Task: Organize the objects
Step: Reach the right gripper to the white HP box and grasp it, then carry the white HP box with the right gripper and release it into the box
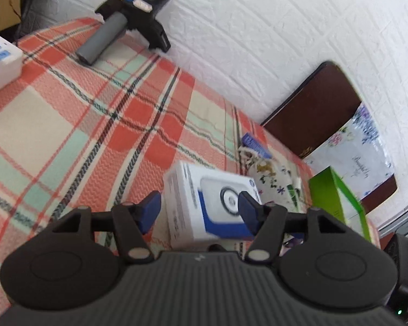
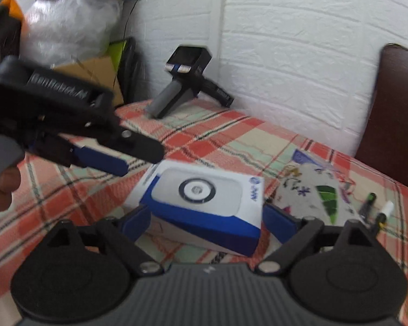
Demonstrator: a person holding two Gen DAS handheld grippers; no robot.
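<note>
A white and blue product box (image 1: 212,203) (image 2: 204,198) is on the plaid-covered table (image 1: 81,125). My right gripper (image 2: 208,221) has its blue pads on both sides of the box and holds it, tilted, just above the cloth. My left gripper (image 1: 199,209) is open, its right pad over the box's top, its left pad beside the box. The left gripper also shows in the right wrist view (image 2: 117,157), open, just left of the box. A floral pouch (image 2: 315,193) (image 1: 274,182) lies right behind the box.
A black handheld device with a grey grip (image 1: 130,11) (image 2: 182,81) stands at the table's far end by the white brick wall. A green box (image 1: 337,203) and a brown chair back (image 1: 312,108) are at the right. A white box (image 1: 2,62) sits far left. Pens (image 2: 377,209) lie right.
</note>
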